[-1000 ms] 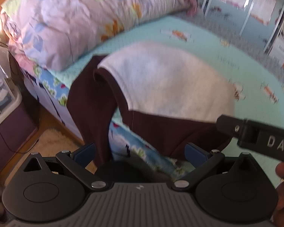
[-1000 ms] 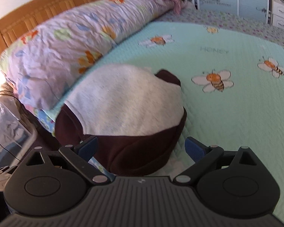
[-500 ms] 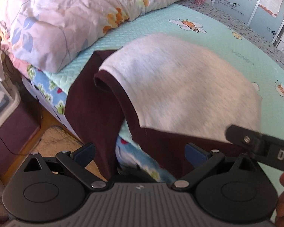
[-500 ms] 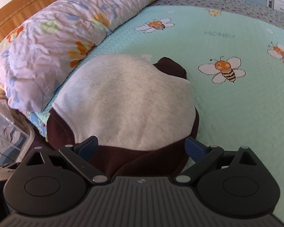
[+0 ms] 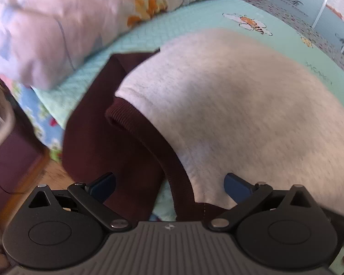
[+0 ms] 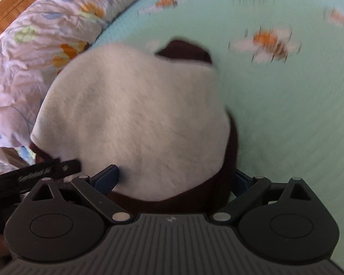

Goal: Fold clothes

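Both tools, left tool (image 5: pixel 169 183) and right tool (image 6: pixel 174 176), hang released over the grey-and-maroon sweatshirt (image 6: pixel 135 114), its sleeve (image 5: pixel 91 142) draping off the bed (image 6: pixel 286 114), likely lining up near-hem grips for a fold.

Closer now to the sweatshirt (image 5: pixel 229 114) on both sides: left gripper (image 5: pixel 169 184) moved in over the maroon hem at the bed's edge, right gripper (image 6: pixel 175 178) down over the near hem, its spread fingers straddling the cloth. Right view newly blurred.
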Action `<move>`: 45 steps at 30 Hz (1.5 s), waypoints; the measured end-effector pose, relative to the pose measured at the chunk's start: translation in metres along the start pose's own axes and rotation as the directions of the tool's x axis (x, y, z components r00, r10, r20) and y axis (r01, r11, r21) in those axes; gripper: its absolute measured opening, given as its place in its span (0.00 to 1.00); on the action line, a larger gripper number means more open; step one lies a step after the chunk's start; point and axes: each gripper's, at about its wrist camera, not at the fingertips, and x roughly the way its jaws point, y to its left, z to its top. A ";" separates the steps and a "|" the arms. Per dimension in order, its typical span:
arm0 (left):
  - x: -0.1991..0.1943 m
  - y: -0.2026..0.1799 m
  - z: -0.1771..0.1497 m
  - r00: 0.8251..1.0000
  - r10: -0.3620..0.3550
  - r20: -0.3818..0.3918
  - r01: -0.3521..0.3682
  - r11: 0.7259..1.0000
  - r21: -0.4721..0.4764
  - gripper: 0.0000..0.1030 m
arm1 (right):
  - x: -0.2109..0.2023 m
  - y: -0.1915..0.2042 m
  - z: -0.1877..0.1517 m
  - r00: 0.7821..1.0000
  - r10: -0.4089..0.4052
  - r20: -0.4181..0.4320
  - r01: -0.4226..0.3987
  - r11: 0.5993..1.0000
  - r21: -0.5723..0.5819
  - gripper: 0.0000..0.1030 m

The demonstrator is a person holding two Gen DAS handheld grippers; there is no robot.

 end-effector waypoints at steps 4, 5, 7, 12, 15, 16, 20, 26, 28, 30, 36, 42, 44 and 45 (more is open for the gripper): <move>0.008 0.004 -0.002 1.000 -0.022 -0.008 0.022 0.999 -0.044 1.00 | 0.014 -0.011 -0.005 0.996 0.077 -0.041 -0.072 0.990 0.117 1.00; 0.008 0.003 -0.002 1.000 -0.017 -0.006 0.017 0.999 -0.042 1.00 | 0.014 -0.011 -0.007 0.996 0.081 -0.031 -0.077 0.989 0.127 1.00; 0.007 0.000 -0.004 1.000 -0.008 -0.002 0.008 0.999 -0.036 1.00 | 0.015 -0.005 -0.009 0.997 0.065 -0.034 -0.061 0.993 0.103 1.00; 0.001 0.002 -0.007 0.999 -0.026 0.021 0.027 0.999 -0.041 0.99 | 0.015 0.002 -0.012 0.999 0.033 -0.038 -0.032 0.999 0.045 0.91; -0.012 -0.003 -0.010 0.996 -0.041 0.079 0.042 0.999 -0.010 0.70 | 0.006 -0.001 -0.009 0.997 0.082 -0.005 -0.082 0.995 0.062 0.40; -0.016 -0.006 -0.010 0.994 -0.047 0.100 0.047 0.999 0.003 0.55 | 0.002 -0.001 -0.007 0.995 0.100 0.007 -0.100 0.993 0.061 0.26; -0.037 -0.013 -0.008 0.983 -0.033 0.182 0.024 0.998 0.049 0.42 | -0.013 0.000 -0.001 0.984 0.168 0.056 -0.171 0.984 0.054 0.22; -0.063 -0.004 -0.011 0.951 0.065 0.304 -0.092 0.993 0.074 0.73 | -0.017 -0.006 0.006 0.972 0.221 0.081 -0.227 0.971 0.069 0.35; -0.060 0.002 -0.005 0.945 0.086 0.315 -0.116 0.990 0.079 0.81 | -0.013 -0.009 0.006 0.968 0.238 0.083 -0.246 0.964 0.102 0.58; -0.052 0.003 0.003 0.948 0.101 0.302 -0.142 0.983 0.114 0.85 | -0.010 -0.009 0.007 0.963 0.253 0.094 -0.263 0.957 0.121 0.72; -0.001 0.004 0.029 0.982 0.036 0.185 -0.074 0.976 0.205 0.88 | 0.006 -0.006 0.009 0.972 0.222 0.079 -0.231 0.964 0.129 0.79; 0.016 0.007 0.030 0.985 -0.124 0.123 0.104 0.982 0.158 0.59 | 0.021 -0.014 0.013 0.976 0.215 0.037 -0.218 0.967 0.132 0.39; 0.008 0.005 0.027 0.980 -0.146 0.137 0.121 0.977 0.175 0.34 | 0.022 -0.016 0.014 0.971 0.235 0.034 -0.237 0.963 0.131 0.26; 0.004 0.003 0.027 0.977 -0.157 0.144 0.131 0.975 0.178 0.24 | 0.018 -0.016 0.013 0.969 0.241 0.054 -0.246 0.962 0.120 0.24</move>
